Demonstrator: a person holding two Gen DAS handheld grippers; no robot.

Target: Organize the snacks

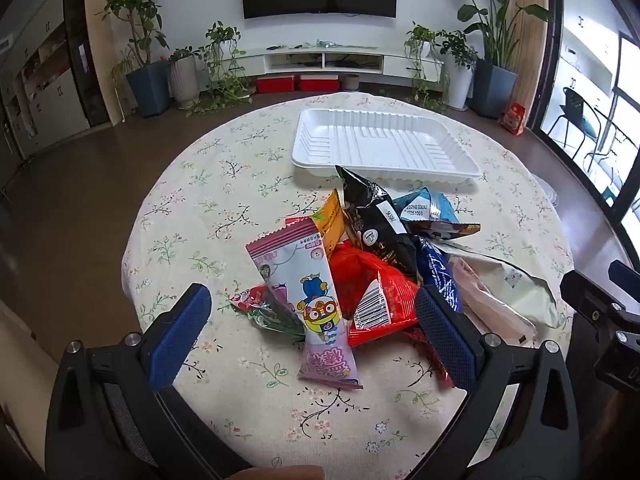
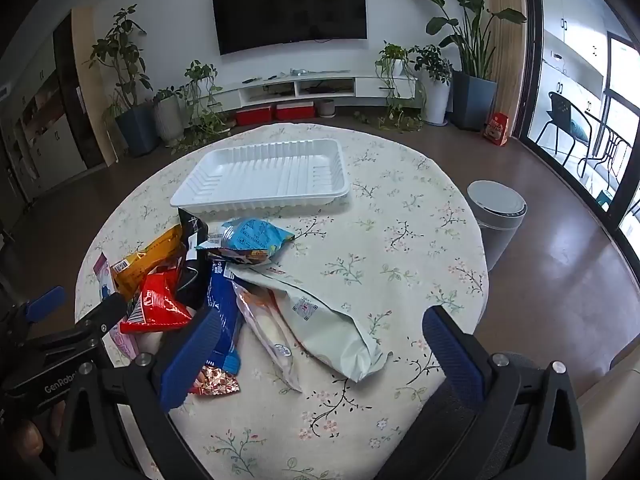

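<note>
A heap of snack packets lies on the round flowered table (image 1: 224,208). A pink cartoon packet (image 1: 308,292) and a red packet (image 1: 376,300) lie between the fingers of my left gripper (image 1: 316,316), which is open above them. A black packet (image 1: 376,220), an orange packet (image 1: 334,220) and a light blue packet (image 1: 428,208) lie behind. My right gripper (image 2: 324,344) is open over a pale green pouch (image 2: 332,320) and a clear pink packet (image 2: 268,332). A dark blue packet (image 2: 222,312) lies at its left finger. The empty white tray (image 1: 384,142) stands behind the heap; it also shows in the right wrist view (image 2: 268,176).
A grey bin (image 2: 498,216) stands on the floor right of the table. Potted plants, a TV stand and red boxes line the far wall. My left gripper's body (image 2: 52,340) shows at the left edge of the right wrist view.
</note>
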